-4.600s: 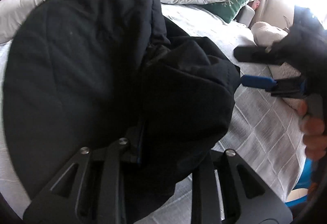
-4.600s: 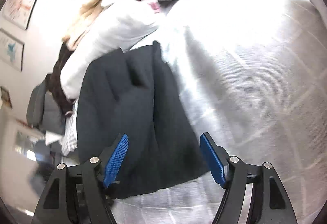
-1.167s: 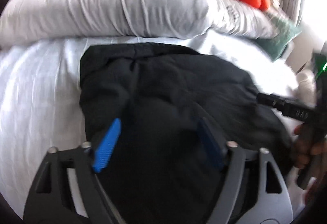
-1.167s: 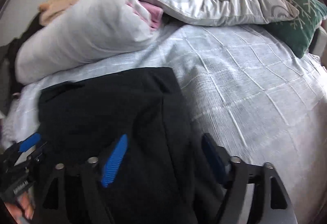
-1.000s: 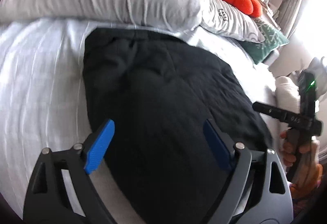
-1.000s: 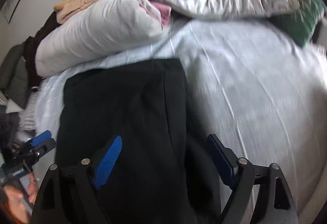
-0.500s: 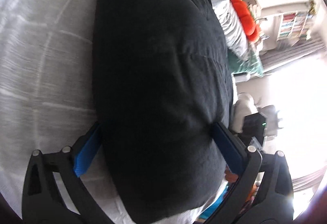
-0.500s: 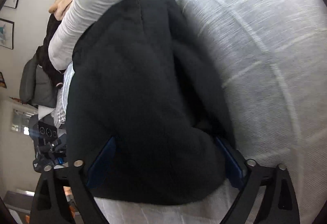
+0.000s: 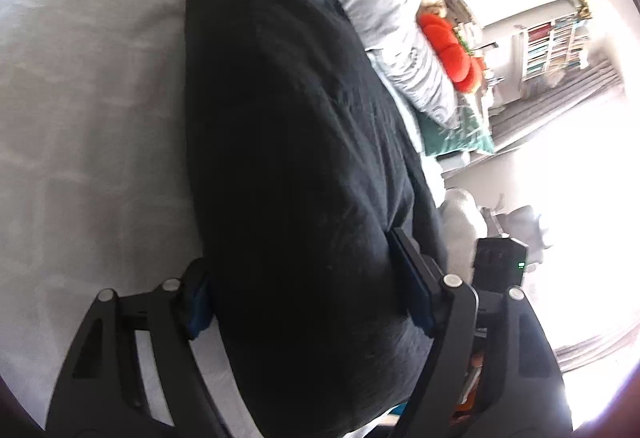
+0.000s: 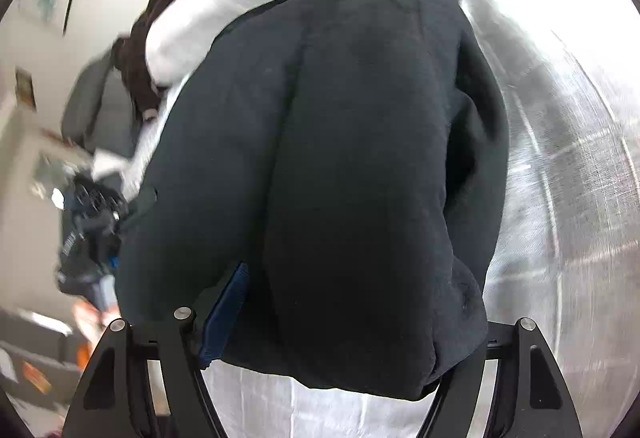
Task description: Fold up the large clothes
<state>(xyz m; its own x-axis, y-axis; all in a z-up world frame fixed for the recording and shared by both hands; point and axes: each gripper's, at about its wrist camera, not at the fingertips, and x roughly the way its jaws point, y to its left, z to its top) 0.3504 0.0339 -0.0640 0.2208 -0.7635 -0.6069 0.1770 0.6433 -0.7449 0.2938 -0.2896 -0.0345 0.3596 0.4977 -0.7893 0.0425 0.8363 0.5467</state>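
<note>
the black garment (image 9: 296,158) lies folded into a thick bundle on the pale bed sheet (image 9: 88,110), its far end against the grey pillows (image 9: 372,10). the left gripper (image 9: 310,292) straddles the bundle's near end, jaws wide but closing, both blue pads pushed into the fabric on either side. the right gripper (image 10: 340,314) sits at the same end, also closing: its left blue pad (image 10: 226,312) presses into the cloth, while the other finger is buried under the dark fabric. from the right wrist view the left gripper shows blurred at the bundle's left edge.
</note>
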